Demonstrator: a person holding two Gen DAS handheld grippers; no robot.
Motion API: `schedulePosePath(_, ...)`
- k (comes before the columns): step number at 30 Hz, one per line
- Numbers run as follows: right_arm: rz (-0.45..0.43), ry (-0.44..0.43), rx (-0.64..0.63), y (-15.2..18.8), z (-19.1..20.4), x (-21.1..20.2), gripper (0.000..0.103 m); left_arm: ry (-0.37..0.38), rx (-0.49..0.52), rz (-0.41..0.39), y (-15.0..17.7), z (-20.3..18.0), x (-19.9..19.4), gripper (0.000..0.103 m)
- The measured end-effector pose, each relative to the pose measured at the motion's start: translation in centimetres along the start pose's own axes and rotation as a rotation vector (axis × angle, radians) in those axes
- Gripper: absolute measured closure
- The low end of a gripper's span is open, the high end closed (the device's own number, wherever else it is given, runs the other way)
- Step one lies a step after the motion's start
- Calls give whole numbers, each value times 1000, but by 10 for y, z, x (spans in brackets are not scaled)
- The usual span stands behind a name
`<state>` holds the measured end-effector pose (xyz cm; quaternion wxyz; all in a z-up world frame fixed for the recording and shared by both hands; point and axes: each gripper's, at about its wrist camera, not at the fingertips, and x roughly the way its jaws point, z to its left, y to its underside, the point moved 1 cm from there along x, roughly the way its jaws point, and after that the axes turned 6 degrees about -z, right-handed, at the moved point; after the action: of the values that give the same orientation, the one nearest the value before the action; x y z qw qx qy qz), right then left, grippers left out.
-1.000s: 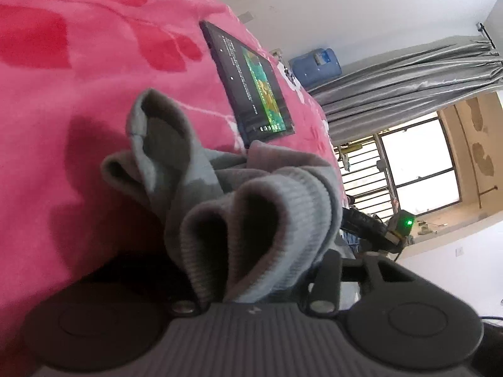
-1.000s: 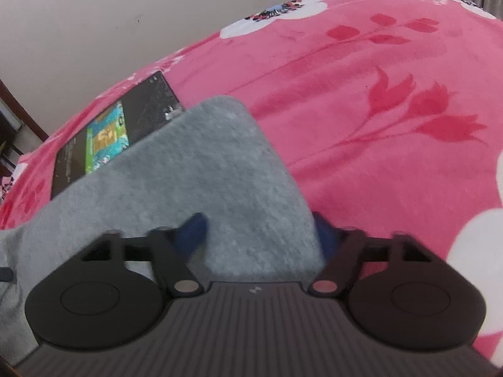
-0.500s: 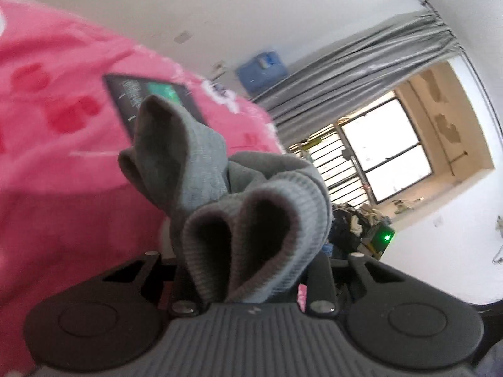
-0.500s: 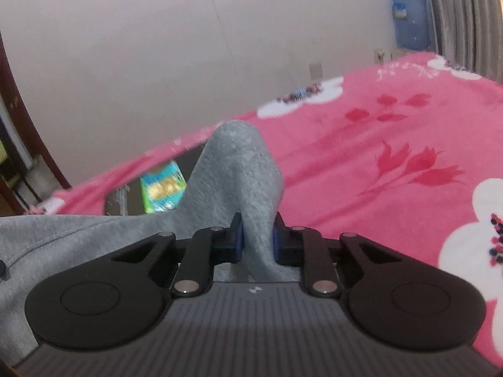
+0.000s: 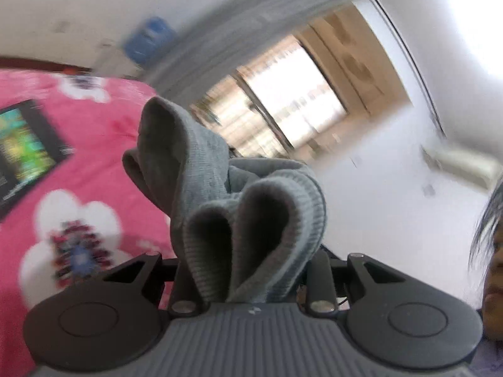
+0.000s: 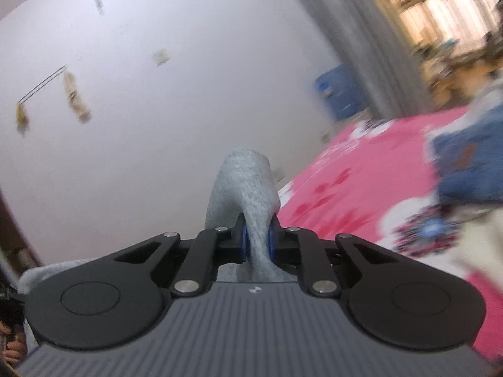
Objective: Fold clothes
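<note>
Fingers [image 6: 256, 238] on my right gripper [image 6: 256, 243] are closing on a thin pinch of grey garment [image 6: 243, 188] while the left gripper [image 5: 251, 282] holds a bunched cuff [image 5: 251, 220], so I judge the thin pinch could slip free over the bed [image 6: 361, 194].

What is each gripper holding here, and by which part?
Left gripper: grey garment, by its bunched ribbed edge. Right gripper, jaws closing: a pinched fold of grey cloth.

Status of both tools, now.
Left tool: shut on a bunched ribbed fold of the grey garment.
Right tool: closing, blue pads pinching a fold of the same grey garment.
</note>
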<state>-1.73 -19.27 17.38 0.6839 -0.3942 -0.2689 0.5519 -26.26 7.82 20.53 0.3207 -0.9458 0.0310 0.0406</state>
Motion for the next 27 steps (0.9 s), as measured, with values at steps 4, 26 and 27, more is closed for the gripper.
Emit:
schedulePosePath(4, -258, 104, 101, -13, 2, -93, 96, 147, -96, 158, -21, 9, 55, 73)
schedulePosePath(26, 256, 581, 64, 100, -112, -35, 70, -565, 20, 574, 11, 175, 214, 66)
schedulePosePath(27, 249, 563, 92, 101, -123, -33, 68, -598, 31, 586, 9, 171, 216, 66)
